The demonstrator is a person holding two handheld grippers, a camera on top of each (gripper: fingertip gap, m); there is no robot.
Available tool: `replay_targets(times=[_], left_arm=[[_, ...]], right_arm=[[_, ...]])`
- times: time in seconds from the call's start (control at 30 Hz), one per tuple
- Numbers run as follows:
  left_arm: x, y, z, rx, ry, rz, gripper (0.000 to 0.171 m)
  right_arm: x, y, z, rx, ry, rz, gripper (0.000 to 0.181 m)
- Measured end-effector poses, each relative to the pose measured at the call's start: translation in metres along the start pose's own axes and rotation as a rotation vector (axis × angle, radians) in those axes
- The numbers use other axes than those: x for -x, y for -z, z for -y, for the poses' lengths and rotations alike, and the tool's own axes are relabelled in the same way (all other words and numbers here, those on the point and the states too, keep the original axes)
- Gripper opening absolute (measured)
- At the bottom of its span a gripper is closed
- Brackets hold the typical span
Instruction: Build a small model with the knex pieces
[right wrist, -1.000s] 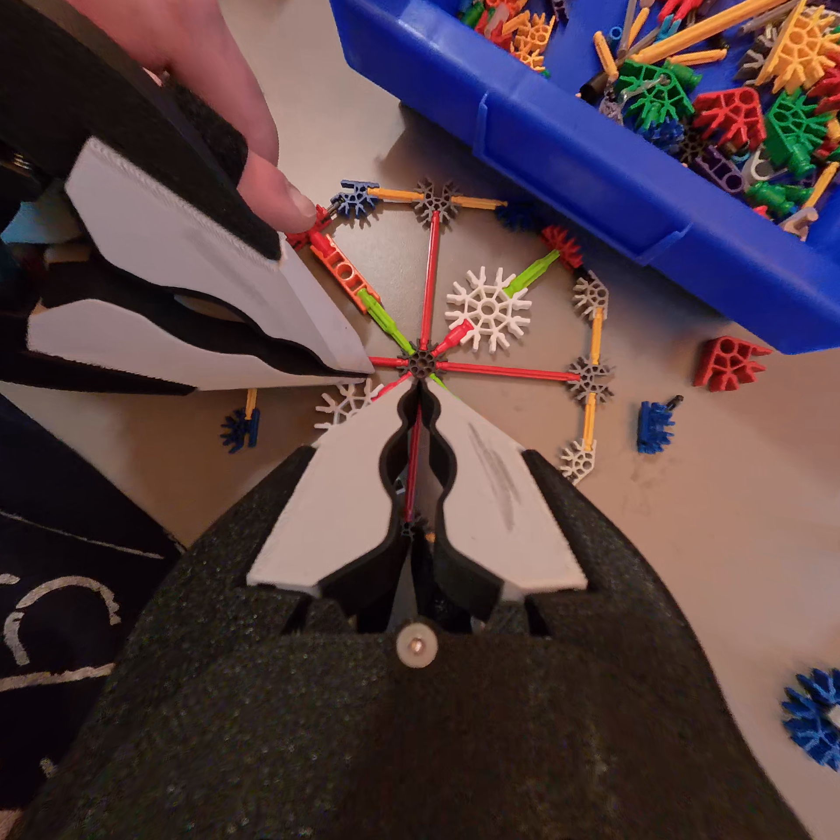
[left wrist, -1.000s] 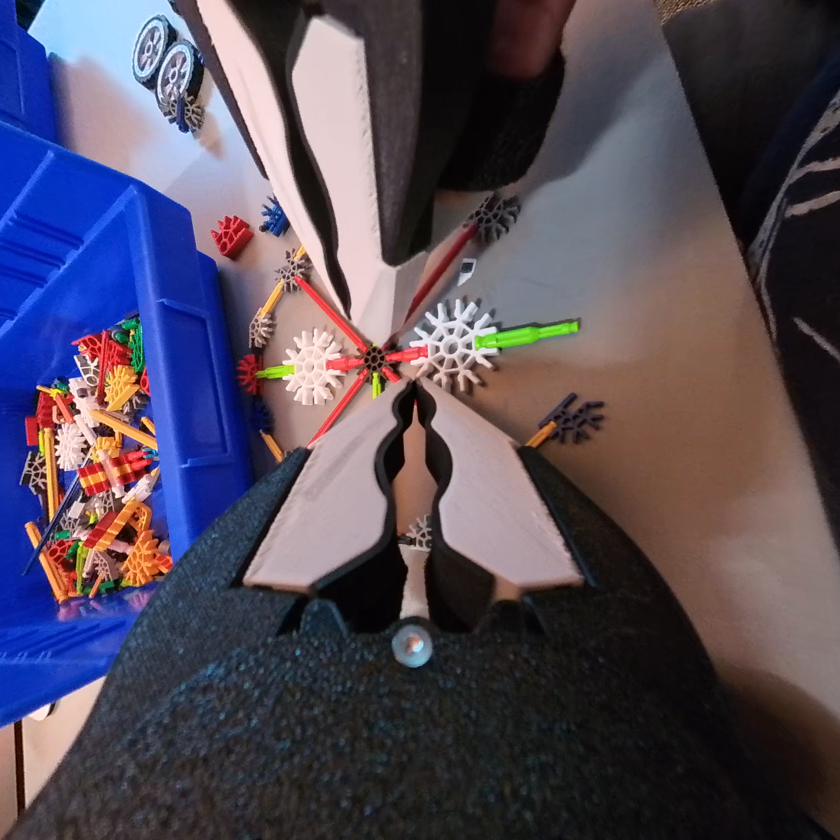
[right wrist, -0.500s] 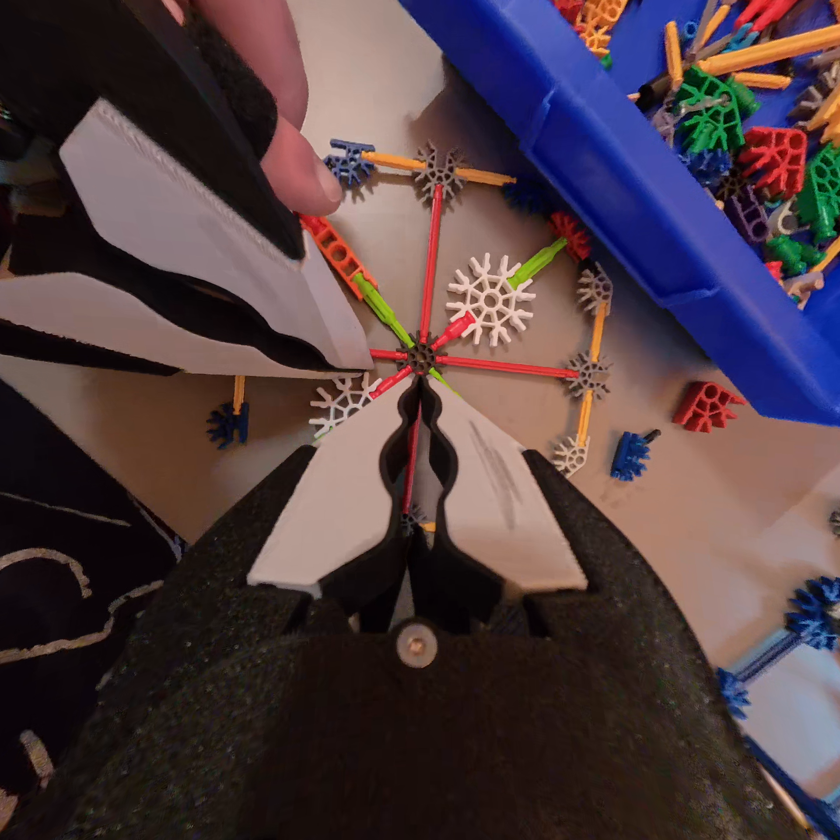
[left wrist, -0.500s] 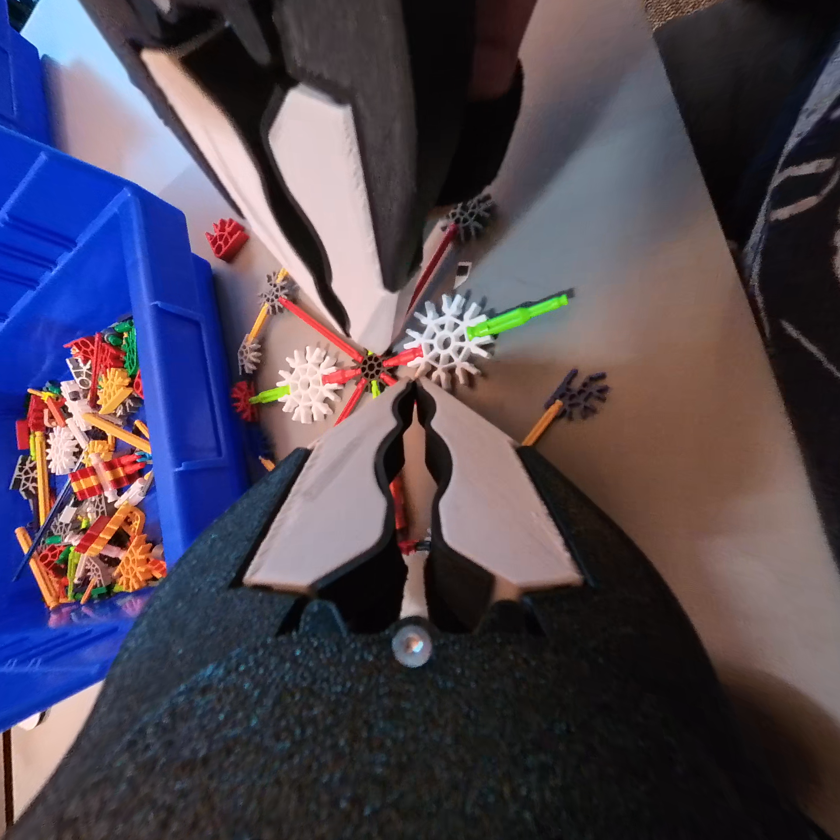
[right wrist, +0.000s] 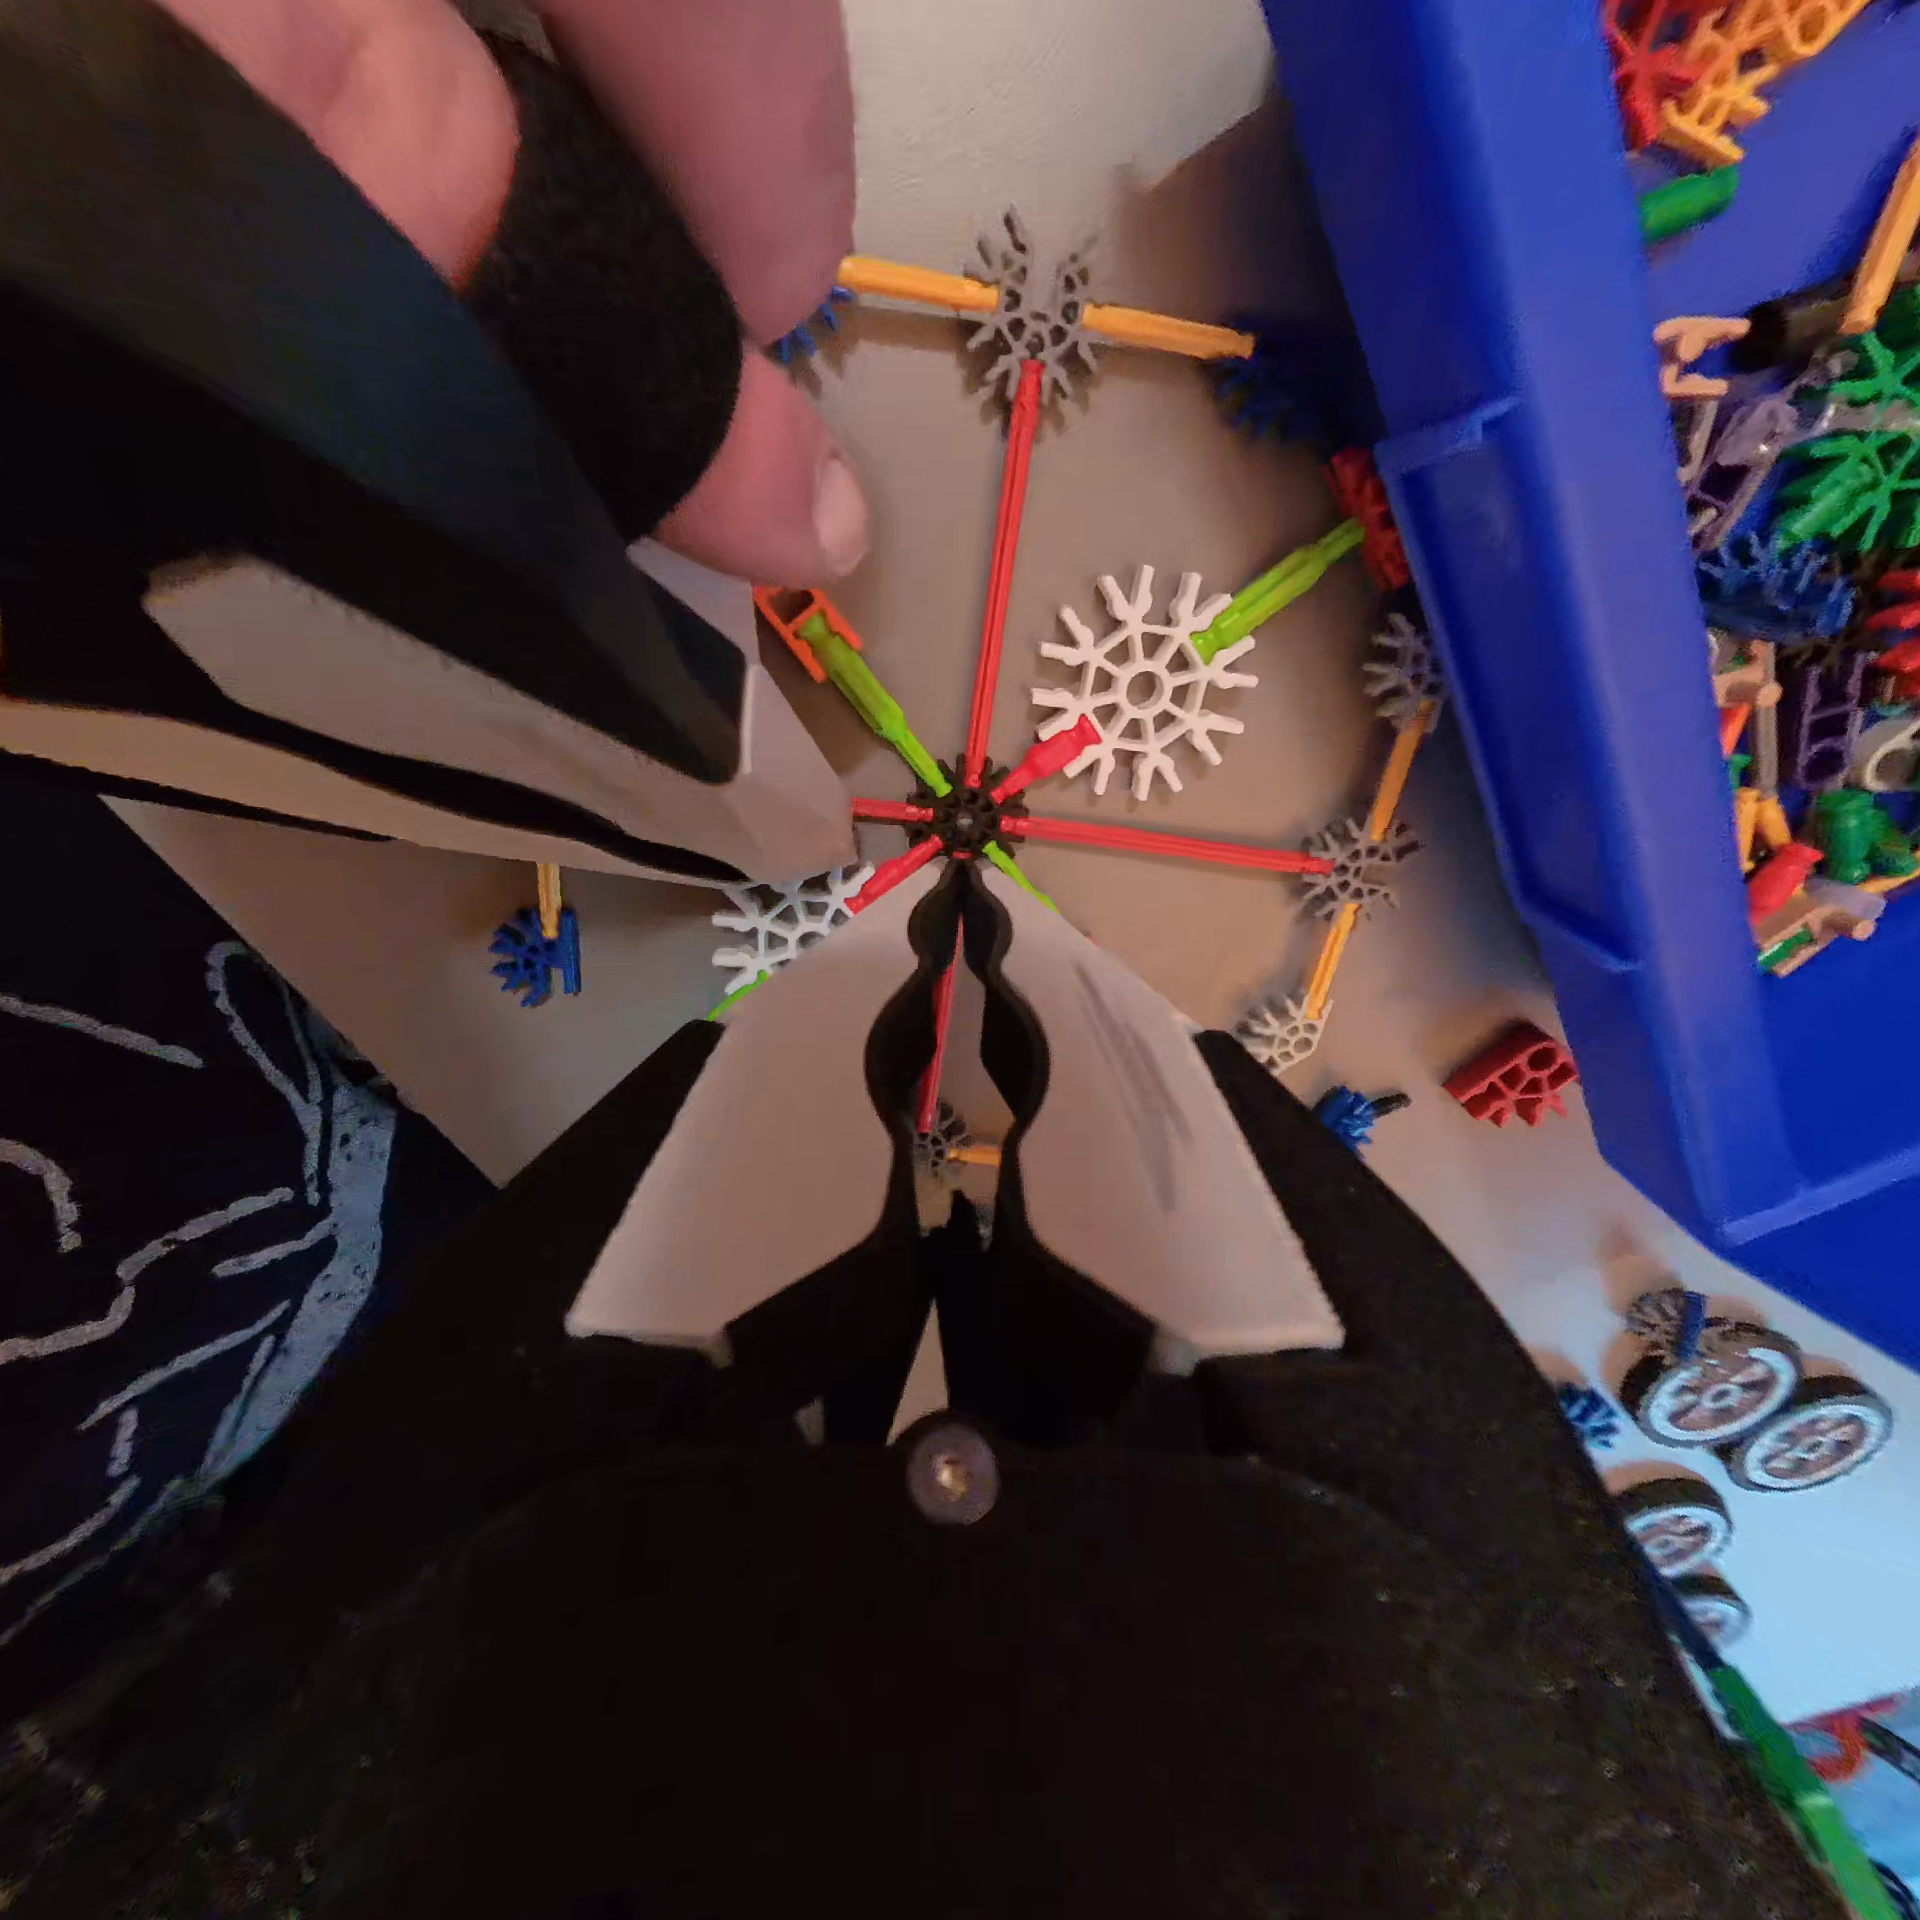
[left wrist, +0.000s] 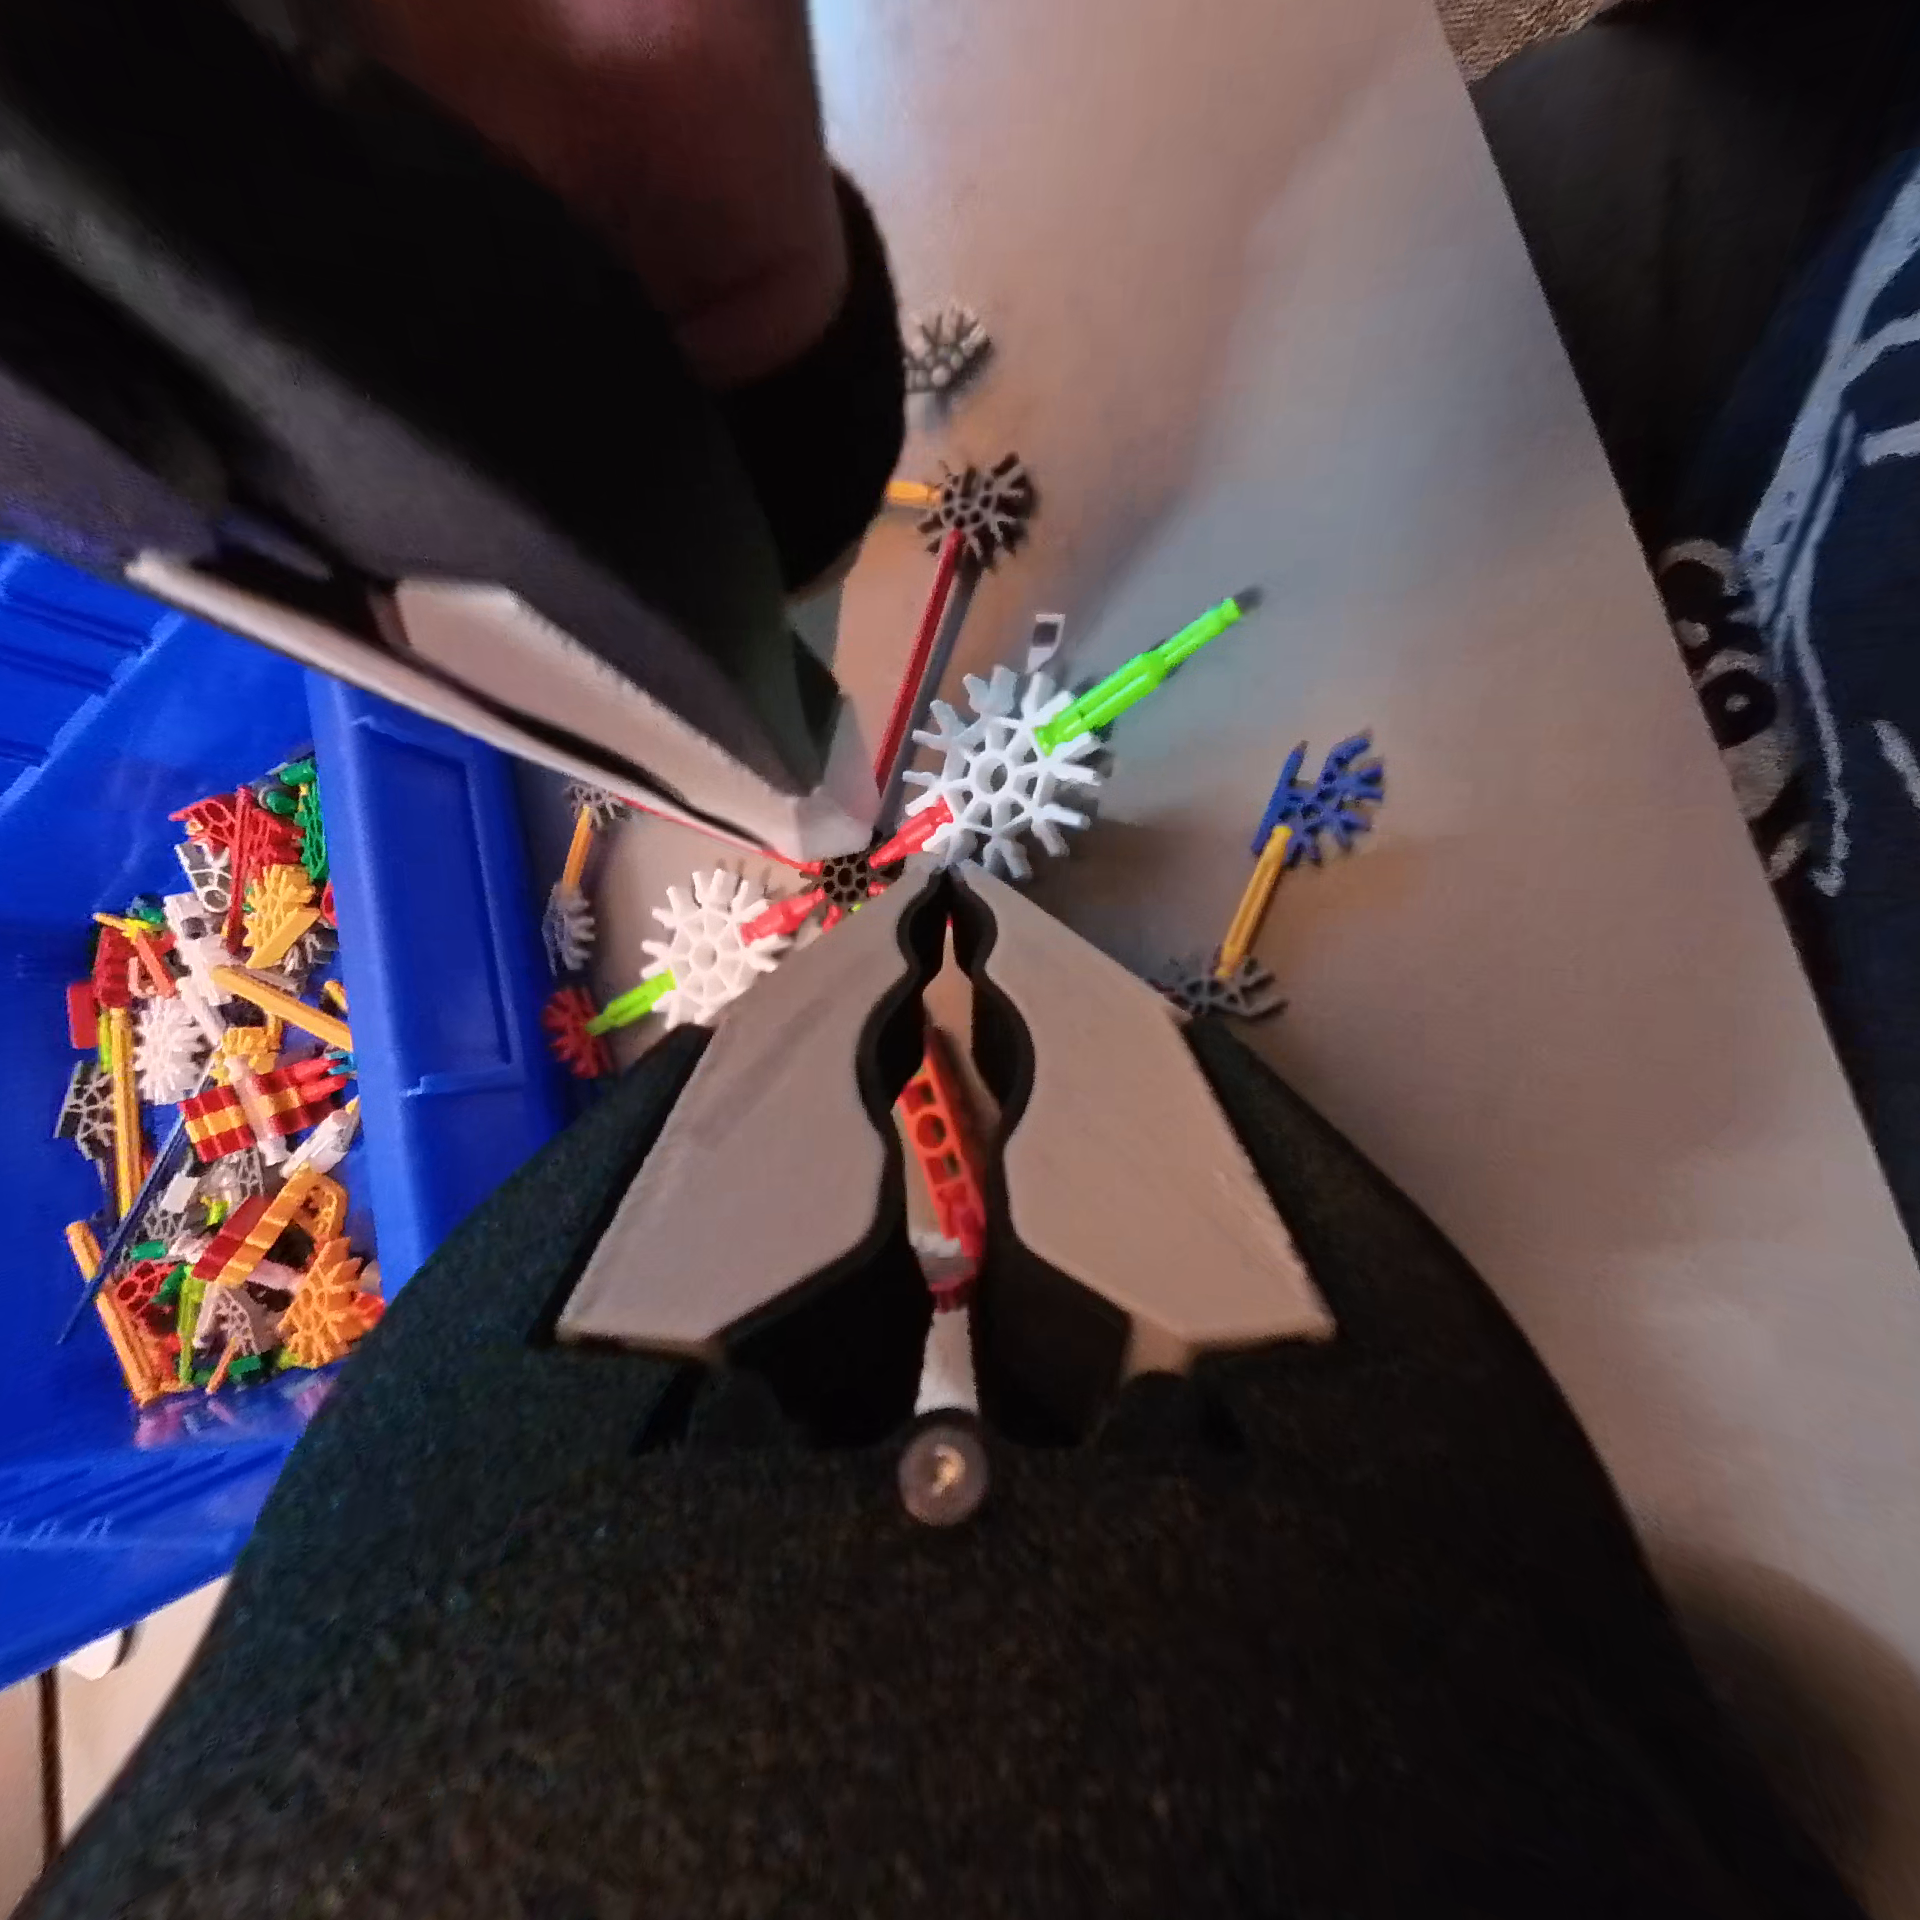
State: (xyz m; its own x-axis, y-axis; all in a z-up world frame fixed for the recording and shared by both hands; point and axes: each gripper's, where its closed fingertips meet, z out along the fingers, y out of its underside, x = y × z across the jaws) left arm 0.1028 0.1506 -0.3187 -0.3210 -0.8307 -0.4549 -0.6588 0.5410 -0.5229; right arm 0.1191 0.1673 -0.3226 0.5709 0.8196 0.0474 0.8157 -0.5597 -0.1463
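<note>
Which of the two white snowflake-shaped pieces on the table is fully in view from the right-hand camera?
The larger-looking white snowflake, up and right of the black hub, with a green rod in it. The other white snowflake is partly hidden behind the gripper fingers.

Each gripper (left wrist: 940,894) has a bumpy black body, two pale pointed fingers (right wrist: 1143,1143) with wavy black edges, and one shiny screw (right wrist: 951,1473) (right in the middle). Grey scuffs mark one finger.

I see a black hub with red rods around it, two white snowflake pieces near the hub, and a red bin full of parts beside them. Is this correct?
Not quite: the bin is blue, not red, as the right wrist view shows. The rest holds: a black hub with red rods around it, two white snowflake pieces near the hub, and the bin full of parts beside them.
</note>
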Motion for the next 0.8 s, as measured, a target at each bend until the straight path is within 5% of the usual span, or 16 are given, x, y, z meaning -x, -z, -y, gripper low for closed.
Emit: replay_targets(times=[0.1,0.37,0.63,0.8], left_arm=[[0.0,0.0,0.0,-0.003,0.002,0.006,0.0],[0.002,0.0,-0.001,0.003,-0.017,0.034,0.0],[0.003,0.0,-0.002,0.003,-0.02,0.037,0.0],[0.003,0.001,-0.004,0.026,-0.046,0.047,0.0]], right_arm=[[-0.001,0.0,0.001,0.03,0.04,-0.033,0.0],[-0.014,0.016,0.003,-0.237,-0.2,0.084,0.0],[-0.005,0.018,0.003,-0.288,-0.18,0.132,0.0],[-0.014,0.018,-0.017,-0.267,-0.008,0.037,0.005]])
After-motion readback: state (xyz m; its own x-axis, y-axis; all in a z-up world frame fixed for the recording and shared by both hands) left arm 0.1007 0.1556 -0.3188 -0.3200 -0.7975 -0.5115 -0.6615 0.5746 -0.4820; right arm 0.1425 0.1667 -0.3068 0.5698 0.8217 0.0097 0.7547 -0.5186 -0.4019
